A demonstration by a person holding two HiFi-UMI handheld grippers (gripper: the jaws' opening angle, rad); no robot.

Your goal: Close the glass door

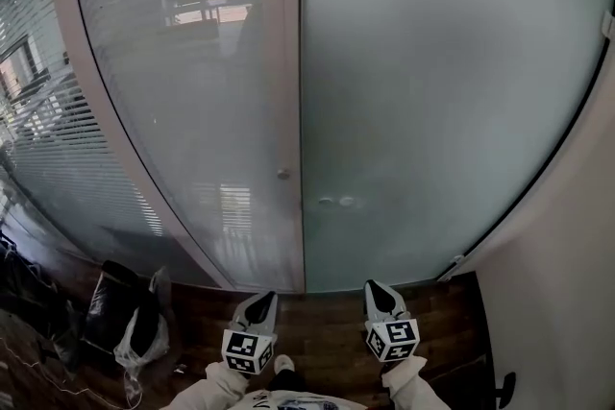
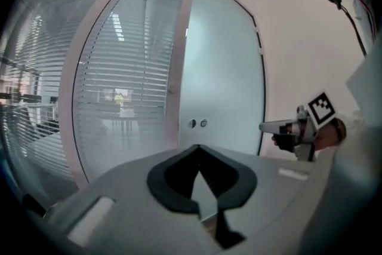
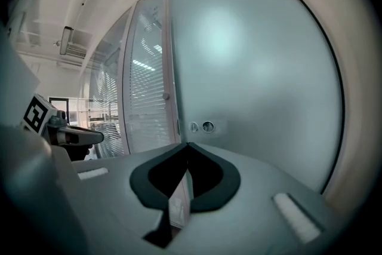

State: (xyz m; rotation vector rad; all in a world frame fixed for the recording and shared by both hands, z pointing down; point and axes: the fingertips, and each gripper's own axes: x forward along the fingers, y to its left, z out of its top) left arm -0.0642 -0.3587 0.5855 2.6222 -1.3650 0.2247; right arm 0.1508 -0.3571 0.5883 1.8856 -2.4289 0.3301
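The frosted glass door (image 1: 432,91) fills the middle and right of the head view. Its left edge lies along the pale pink frame post (image 1: 286,62), and I see no gap between them. Two small round lock discs (image 1: 336,202) sit on the glass near that edge, and a small knob (image 1: 282,174) is on the post. Both grippers hang back from the door, touching nothing. My left gripper (image 1: 259,301) is shut and empty, its tips (image 2: 199,146) meeting. My right gripper (image 1: 381,291) is shut and empty too, its tips (image 3: 187,144) together.
A curved glass partition with blinds (image 1: 163,110) runs off to the left of the post. Dark and pale bags (image 1: 135,326) lie on the wooden floor (image 1: 317,322) at lower left. A white wall (image 1: 567,245) borders the door on the right.
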